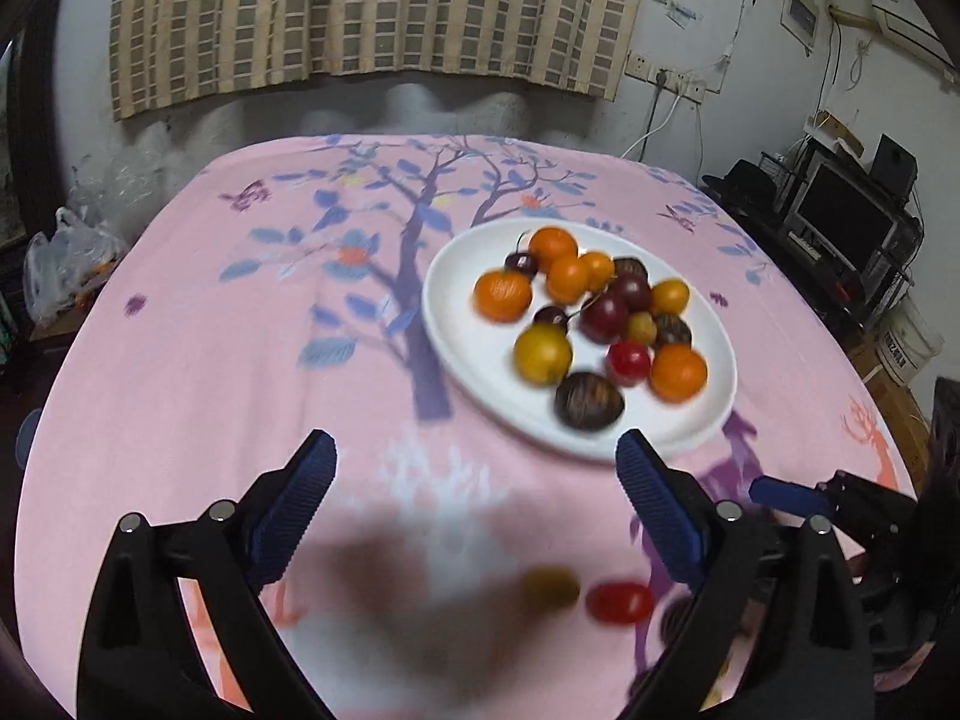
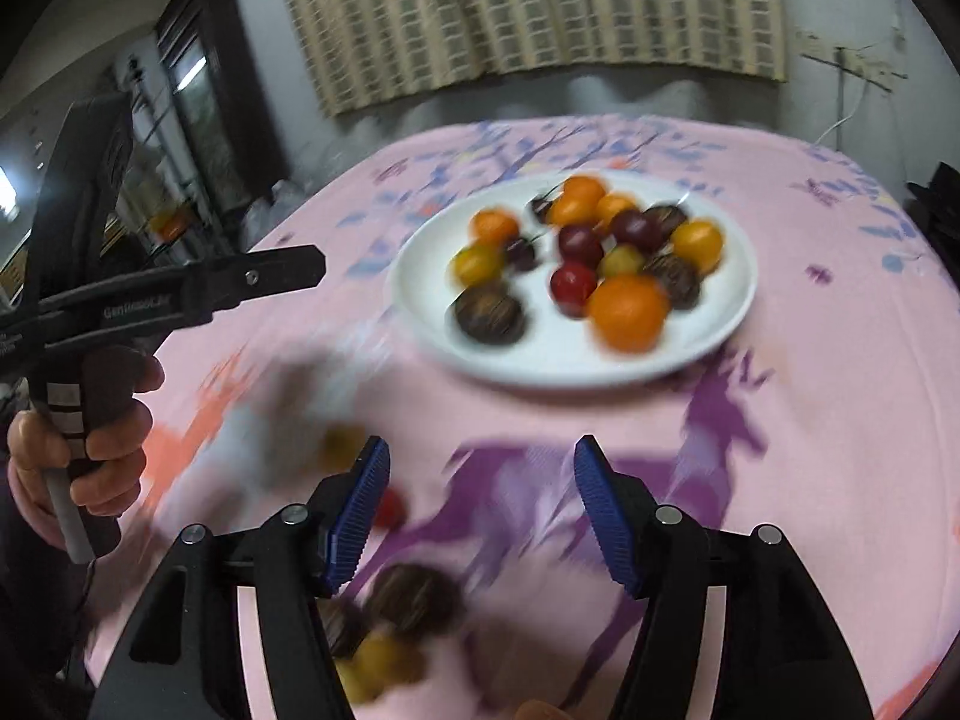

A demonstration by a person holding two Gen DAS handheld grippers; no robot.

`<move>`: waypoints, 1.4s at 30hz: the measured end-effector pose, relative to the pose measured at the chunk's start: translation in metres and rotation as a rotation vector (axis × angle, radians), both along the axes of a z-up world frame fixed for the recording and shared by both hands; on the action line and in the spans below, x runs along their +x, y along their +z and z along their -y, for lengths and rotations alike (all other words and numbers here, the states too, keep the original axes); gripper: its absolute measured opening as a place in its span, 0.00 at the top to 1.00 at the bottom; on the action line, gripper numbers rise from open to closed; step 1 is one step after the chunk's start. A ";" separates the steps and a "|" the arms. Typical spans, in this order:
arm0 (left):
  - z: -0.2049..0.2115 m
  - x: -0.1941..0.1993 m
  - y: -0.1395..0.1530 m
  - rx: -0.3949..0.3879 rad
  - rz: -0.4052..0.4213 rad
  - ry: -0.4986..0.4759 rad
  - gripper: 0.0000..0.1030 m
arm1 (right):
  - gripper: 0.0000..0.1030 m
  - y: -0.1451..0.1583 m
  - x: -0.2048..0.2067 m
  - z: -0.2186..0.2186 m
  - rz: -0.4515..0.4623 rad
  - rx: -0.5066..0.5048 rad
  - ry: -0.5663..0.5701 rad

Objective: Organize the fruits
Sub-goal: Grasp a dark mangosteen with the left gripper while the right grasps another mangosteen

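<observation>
A white plate [image 1: 456,324] [image 2: 420,276] on the pink tablecloth holds several small fruits: oranges [image 1: 503,295], dark red ones [image 1: 605,317], yellow ones, a red tomato [image 1: 627,362] and brown striped ones [image 1: 588,401]. Loose fruits lie on the cloth near me: a yellowish one [image 1: 549,588], a red tomato [image 1: 621,603], a brown one [image 2: 414,600] and a yellow one [image 2: 384,660]. My left gripper [image 1: 474,450] is open above the cloth, short of the plate, with nothing between its fingers. My right gripper [image 2: 480,450] is open too and holds nothing; the loose fruits lie by its left finger.
A hand [image 2: 90,438] grips the left tool's handle at the right wrist view's left edge. A plastic bag [image 1: 60,264] sits off the table's left side. Shelves with a monitor [image 1: 840,216] stand to the right. A curtained wall is behind the table.
</observation>
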State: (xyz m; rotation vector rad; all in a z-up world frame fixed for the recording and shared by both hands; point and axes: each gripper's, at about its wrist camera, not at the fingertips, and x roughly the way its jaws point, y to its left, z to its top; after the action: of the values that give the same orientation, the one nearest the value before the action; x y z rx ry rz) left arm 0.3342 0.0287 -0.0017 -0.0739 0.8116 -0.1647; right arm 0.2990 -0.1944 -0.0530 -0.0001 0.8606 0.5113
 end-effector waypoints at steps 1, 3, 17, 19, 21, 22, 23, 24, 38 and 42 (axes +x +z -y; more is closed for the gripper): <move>-0.004 -0.016 -0.004 -0.012 0.006 0.007 0.10 | 0.37 -0.002 -0.004 -0.003 -0.006 -0.010 -0.002; -0.013 -0.039 -0.012 -0.032 0.009 0.016 0.10 | 0.37 -0.011 -0.012 -0.011 -0.031 -0.031 -0.002; 0.010 -0.097 -0.038 -0.005 0.005 -0.187 0.10 | 0.63 -0.018 -0.027 0.004 -0.066 0.036 -0.071; 0.022 -0.103 -0.041 -0.005 -0.002 -0.256 0.11 | 0.63 -0.010 -0.030 0.017 -0.031 0.056 -0.106; 0.033 -0.106 -0.044 -0.001 -0.005 -0.310 0.20 | 0.63 -0.007 -0.034 0.028 -0.019 0.081 -0.135; 0.037 -0.107 -0.046 -0.005 -0.014 -0.337 0.22 | 0.63 -0.007 -0.035 0.031 -0.020 0.088 -0.142; 0.040 -0.106 -0.048 -0.013 -0.021 -0.350 0.25 | 0.63 -0.006 -0.037 0.032 -0.021 0.090 -0.146; 0.043 -0.106 -0.050 -0.027 -0.029 -0.361 0.30 | 0.63 -0.007 -0.037 0.032 -0.021 0.090 -0.146; 0.062 -0.087 -0.075 -0.073 -0.143 -0.382 0.64 | 0.62 0.000 -0.038 0.029 -0.010 0.100 -0.123; 0.079 -0.094 -0.076 0.028 -0.104 -0.382 0.66 | 0.62 0.000 -0.039 0.029 -0.003 0.097 -0.125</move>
State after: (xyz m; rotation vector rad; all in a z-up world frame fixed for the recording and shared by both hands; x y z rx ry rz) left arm 0.2400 -0.0501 -0.0773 0.1015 0.9261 -0.5135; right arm 0.2602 -0.2229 -0.0532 0.1421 0.8321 0.4356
